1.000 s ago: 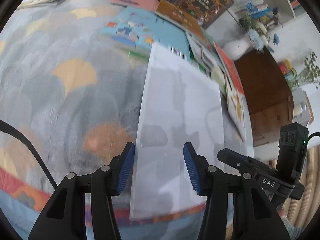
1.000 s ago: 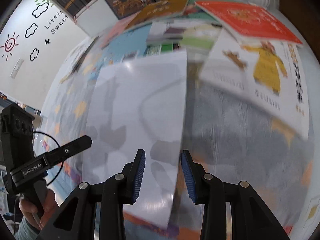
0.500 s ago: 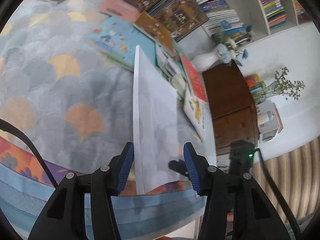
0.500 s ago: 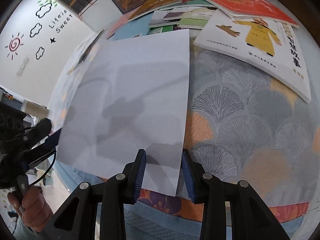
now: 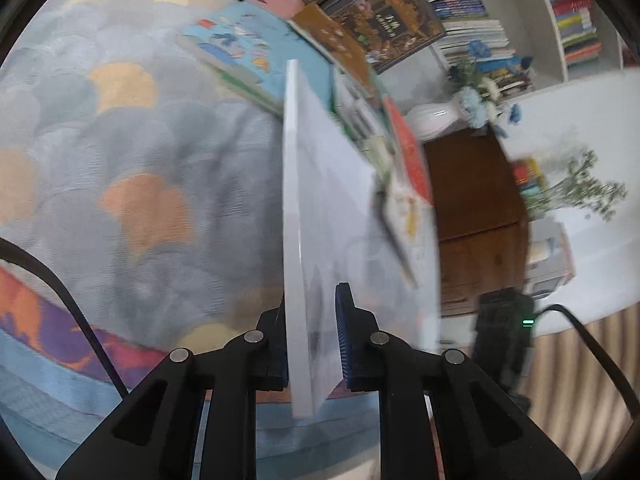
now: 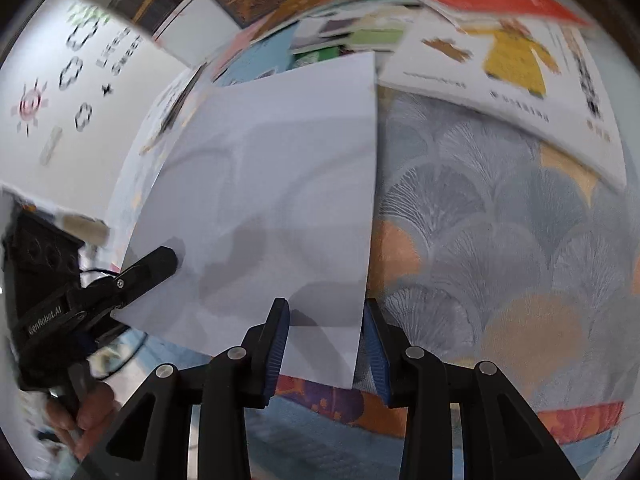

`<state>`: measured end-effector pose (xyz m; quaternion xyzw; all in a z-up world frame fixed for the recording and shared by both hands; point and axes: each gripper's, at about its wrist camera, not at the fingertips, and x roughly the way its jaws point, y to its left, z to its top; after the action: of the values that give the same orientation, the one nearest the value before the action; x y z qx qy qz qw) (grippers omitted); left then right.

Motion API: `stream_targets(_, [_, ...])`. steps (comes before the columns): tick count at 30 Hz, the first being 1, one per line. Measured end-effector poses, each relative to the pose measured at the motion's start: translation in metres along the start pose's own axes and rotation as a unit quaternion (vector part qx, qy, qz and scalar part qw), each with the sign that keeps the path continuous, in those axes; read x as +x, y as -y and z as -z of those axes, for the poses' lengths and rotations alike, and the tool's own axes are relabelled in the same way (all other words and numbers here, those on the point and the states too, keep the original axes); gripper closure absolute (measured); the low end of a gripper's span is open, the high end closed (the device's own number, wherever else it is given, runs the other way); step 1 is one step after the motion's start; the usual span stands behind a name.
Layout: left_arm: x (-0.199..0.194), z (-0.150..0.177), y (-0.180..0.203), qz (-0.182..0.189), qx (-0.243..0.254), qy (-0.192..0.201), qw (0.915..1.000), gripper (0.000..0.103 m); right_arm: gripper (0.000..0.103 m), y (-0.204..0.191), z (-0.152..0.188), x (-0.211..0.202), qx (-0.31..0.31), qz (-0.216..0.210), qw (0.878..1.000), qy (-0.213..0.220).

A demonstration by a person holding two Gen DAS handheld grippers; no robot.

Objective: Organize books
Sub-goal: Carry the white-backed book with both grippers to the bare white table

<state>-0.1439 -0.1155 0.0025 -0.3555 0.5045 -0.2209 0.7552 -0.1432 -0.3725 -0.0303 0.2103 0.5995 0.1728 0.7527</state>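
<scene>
the left gripper (image 5: 312, 344) has its fingers clamped on the near edge of the thin, stiff, light white book (image 5: 320, 208), tilted above the patterned tabletop (image 5: 140, 152), while the right gripper (image 6: 326, 344) fingers straddle its corner without pressing.

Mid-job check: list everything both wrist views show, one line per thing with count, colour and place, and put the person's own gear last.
white book: one, plain white, tipped on edge above the rug, near edge.
patterned rug: one, grey with orange and yellow fans, underneath.
loose books: several, light blue, pink, brown, dark ornate, red, white with yellow figure, overlapping at the far side.
bookshelf: one, white, full, behind.
white vase: one, with blue flowers, by the brown cabinet.
left hand-held gripper: black, blue pads, shut on the white book's near edge.
right hand-held gripper: black, blue pads either side of the book's corner; contact unclear.
hand: one, holding the left handle.
</scene>
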Motion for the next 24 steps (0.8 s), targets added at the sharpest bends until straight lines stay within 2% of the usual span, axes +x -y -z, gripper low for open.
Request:
stream_targets(4, [-0.002,-0.011,0.006,0.048,-0.031,-0.005,0.9983,0.089,0.061,0.027,-0.003,-0.010,0.062,-0.049,0.997,-0.010])
stream_targets(6, [-0.001,-0.016,0.006,0.061,-0.047,-0.009,0.9970,0.089,0.057,0.038,-0.001,-0.012,0.087,-0.076,0.993,-0.013])
stream_targets(10, [-0.003,-0.026,0.007,0.085,-0.077,-0.016,0.9933,0.089,0.050,0.052,0.002,-0.007,0.135,-0.142,0.980,-0.017])
stream_targets(13, [-0.003,-0.031,0.000,0.093,-0.108,-0.022,0.9895,0.089,0.045,0.057,0.007,0.006,0.169,-0.198,0.965,-0.032])
stream_targets(16, [-0.002,-0.031,-0.007,0.102,-0.137,-0.027,0.9849,0.089,0.045,0.057,0.013,0.023,0.218,-0.266,0.938,-0.039])
stream_targets(17, [-0.002,-0.031,-0.008,0.099,-0.139,-0.029,0.9849,0.089,0.045,0.055,0.014,0.026,0.224,-0.275,0.934,-0.039])
stream_targets(18, [-0.001,-0.031,-0.010,0.096,-0.141,-0.033,0.9849,0.089,0.047,0.052,0.016,0.025,0.227,-0.274,0.934,-0.034])
stream_targets(19, [0.000,-0.030,-0.010,0.094,-0.141,-0.040,0.9848,0.089,0.055,0.048,0.016,0.023,0.224,-0.266,0.937,-0.022])
stream_targets(20, [0.000,-0.031,-0.011,0.092,-0.140,-0.041,0.9850,0.090,0.056,0.042,0.014,0.021,0.214,-0.259,0.942,-0.017])
stream_targets(22, [-0.003,-0.035,-0.014,0.072,-0.129,-0.042,0.9881,0.090,0.068,0.034,0.011,0.010,0.190,-0.238,0.952,-0.004])
stream_targets(24, [-0.003,-0.041,-0.015,0.050,-0.112,-0.052,0.9911,0.090,0.075,0.025,0.008,0.002,0.170,-0.216,0.961,0.011])
